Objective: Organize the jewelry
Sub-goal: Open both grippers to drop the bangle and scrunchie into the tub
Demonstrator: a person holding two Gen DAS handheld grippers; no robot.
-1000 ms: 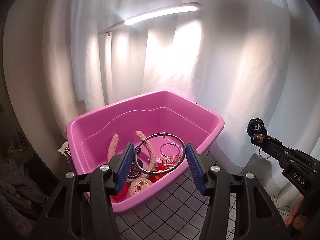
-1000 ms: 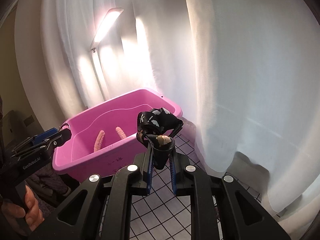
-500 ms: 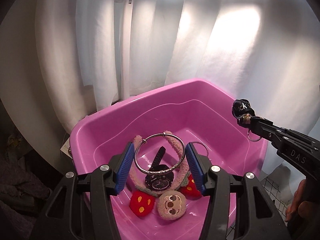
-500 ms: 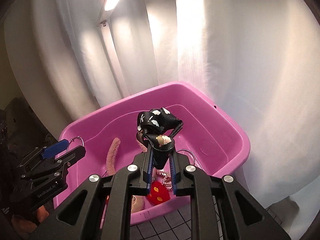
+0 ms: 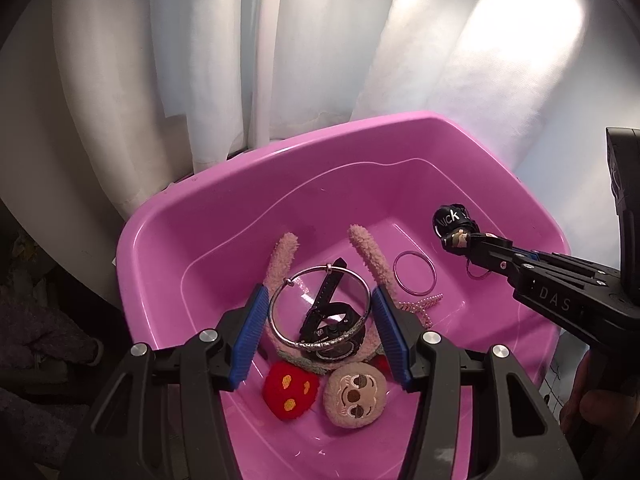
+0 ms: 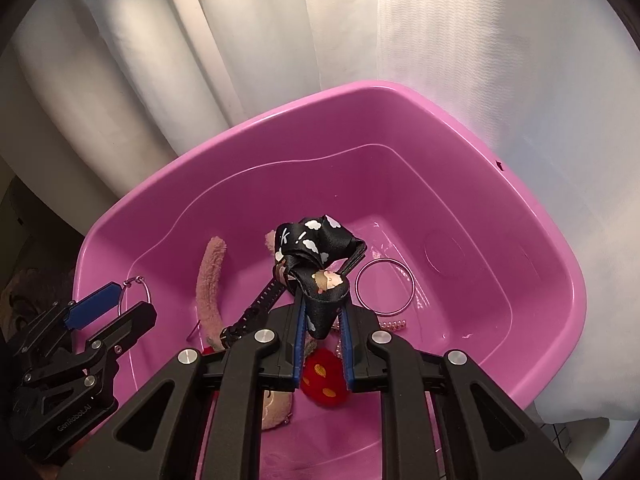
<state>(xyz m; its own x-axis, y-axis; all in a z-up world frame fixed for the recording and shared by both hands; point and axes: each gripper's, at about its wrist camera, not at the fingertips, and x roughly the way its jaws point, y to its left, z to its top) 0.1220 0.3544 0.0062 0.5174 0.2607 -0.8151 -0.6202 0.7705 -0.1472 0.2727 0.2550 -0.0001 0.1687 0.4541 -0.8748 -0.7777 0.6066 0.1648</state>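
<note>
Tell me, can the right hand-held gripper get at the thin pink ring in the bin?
Probably not yet: the right hand-held gripper is shut on the black strap. The thin pink ring lies uncovered on the pink bin floor, just ahead.

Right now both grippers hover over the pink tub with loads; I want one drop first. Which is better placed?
Probably left. The left gripper holds the silver bangle low over the watch in the pink tub; the right gripper holds its black strap higher.
</note>
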